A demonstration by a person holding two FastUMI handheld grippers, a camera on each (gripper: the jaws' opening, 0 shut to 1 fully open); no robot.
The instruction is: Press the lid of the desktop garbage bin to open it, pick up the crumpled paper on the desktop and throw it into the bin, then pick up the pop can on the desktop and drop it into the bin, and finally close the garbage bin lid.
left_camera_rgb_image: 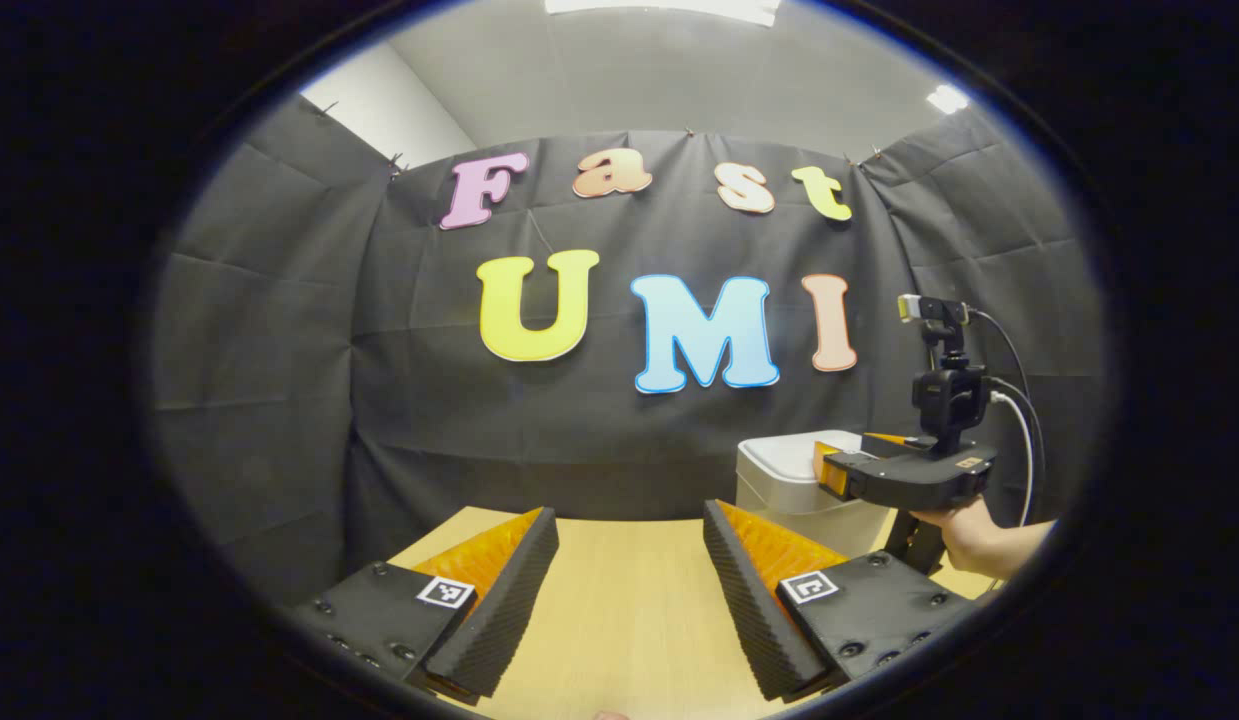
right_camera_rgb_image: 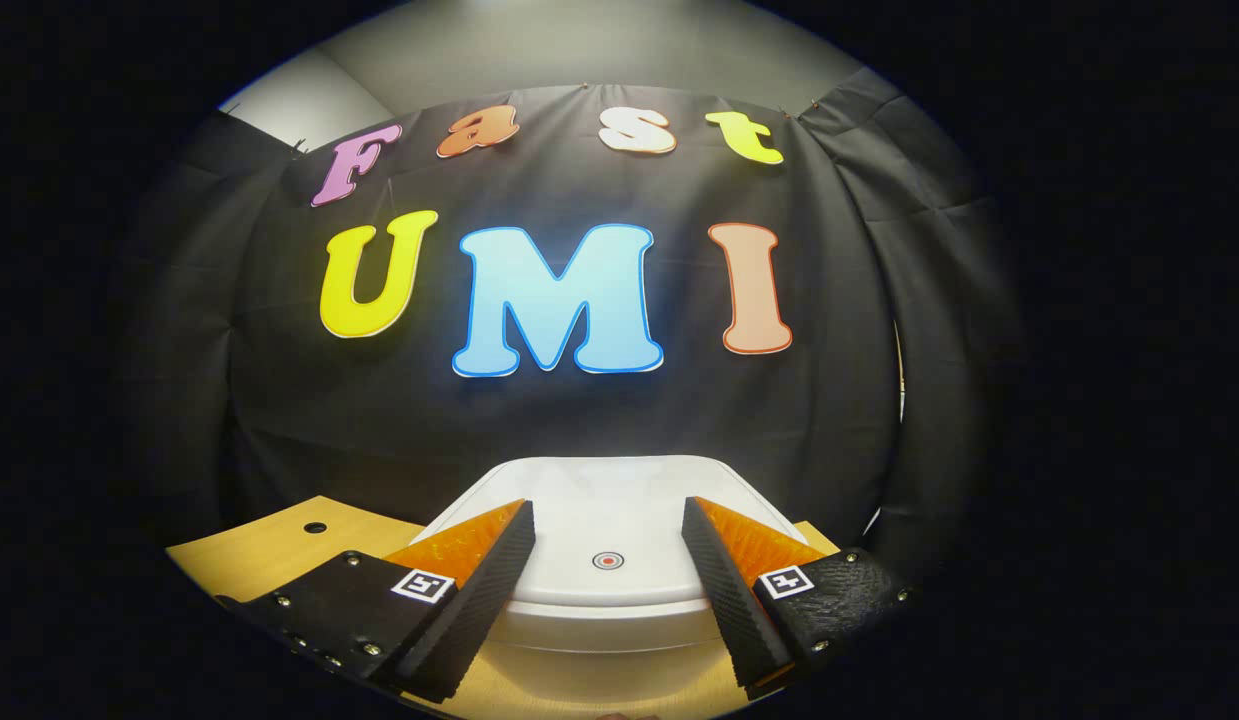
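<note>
The white desktop garbage bin [right_camera_rgb_image: 604, 520] stands right in front of my right gripper [right_camera_rgb_image: 607, 520], its lid down, with a small round press mark [right_camera_rgb_image: 607, 561] on the lid between the open fingers. In the left gripper view the same bin [left_camera_rgb_image: 779, 480] is at the right on the wooden table [left_camera_rgb_image: 629, 590], and the right gripper [left_camera_rgb_image: 827, 468] hovers over its lid, held by a hand [left_camera_rgb_image: 969, 535]. My left gripper [left_camera_rgb_image: 631, 525] is open above bare tabletop, nothing between its fingers.
The black cloth wall closes the booth behind the table on all sides. A small round hole [right_camera_rgb_image: 315, 527] sits in the tabletop left of the bin. A cable [left_camera_rgb_image: 1024, 420] loops from the right gripper's camera mast.
</note>
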